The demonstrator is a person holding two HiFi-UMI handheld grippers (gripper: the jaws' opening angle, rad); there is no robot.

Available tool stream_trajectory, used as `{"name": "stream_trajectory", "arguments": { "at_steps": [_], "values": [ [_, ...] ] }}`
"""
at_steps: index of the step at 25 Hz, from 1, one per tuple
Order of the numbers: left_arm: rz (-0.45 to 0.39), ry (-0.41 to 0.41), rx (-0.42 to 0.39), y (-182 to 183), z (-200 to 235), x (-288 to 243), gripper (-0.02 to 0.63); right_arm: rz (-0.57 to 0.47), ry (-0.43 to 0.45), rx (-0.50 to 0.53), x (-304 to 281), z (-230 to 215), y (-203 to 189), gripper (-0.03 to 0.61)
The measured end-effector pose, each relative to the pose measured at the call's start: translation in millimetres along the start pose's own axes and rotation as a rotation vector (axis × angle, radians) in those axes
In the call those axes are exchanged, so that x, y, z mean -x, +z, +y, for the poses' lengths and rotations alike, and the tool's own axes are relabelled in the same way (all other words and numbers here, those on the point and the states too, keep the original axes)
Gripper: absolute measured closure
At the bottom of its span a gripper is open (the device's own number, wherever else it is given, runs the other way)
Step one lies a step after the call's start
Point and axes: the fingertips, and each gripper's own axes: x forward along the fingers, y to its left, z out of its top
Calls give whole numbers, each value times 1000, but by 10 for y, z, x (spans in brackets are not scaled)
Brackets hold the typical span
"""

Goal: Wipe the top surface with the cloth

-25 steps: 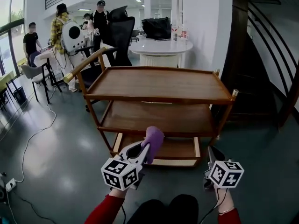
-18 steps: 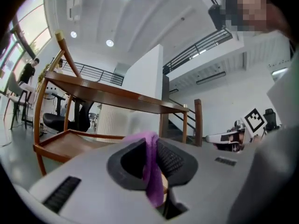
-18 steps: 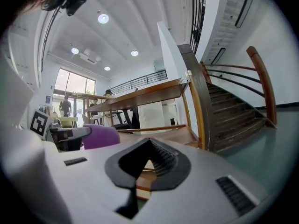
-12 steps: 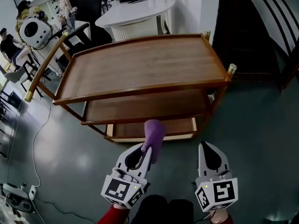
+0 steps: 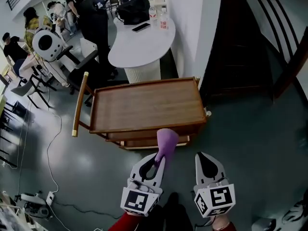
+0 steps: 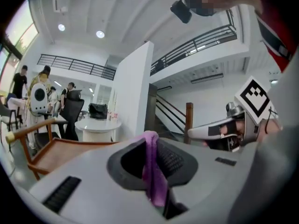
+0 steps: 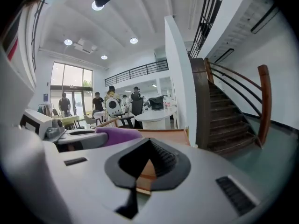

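A brown wooden three-shelf cart (image 5: 144,127) stands on the grey floor, and its flat top surface (image 5: 144,105) is bare. On the near side of the cart the person holds both tools side by side, pointing toward it.

The left gripper (image 5: 160,160) has its jaws pinched tight on a soft purple cloth (image 5: 166,143). The cloth sticks up past the jaw tips in a rounded fold and hangs back down between them. It sits just short of the cart's near long edge, off the top surface.

The right gripper (image 5: 201,157) is just beside the left one, on the staircase side. Its jaws meet at the tips with nothing between them.

Beyond the cart's far edge is a white rounded table (image 5: 139,42) carrying a black bag (image 5: 134,8). A dark wooden staircase (image 5: 269,32) rises off the cart's right end.
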Motion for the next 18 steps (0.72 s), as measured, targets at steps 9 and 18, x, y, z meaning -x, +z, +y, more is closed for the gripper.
{"name": "stream_trajectory", "arguments": {
  "at_steps": [9,18],
  "values": [
    [-86,-38,-29,1130,-186,241,560,-99,80,1,469,434,982,574],
    [-123,-68,-39,1280,-209,356,560,-150,105,23,519,687,1094,574]
  ]
}}
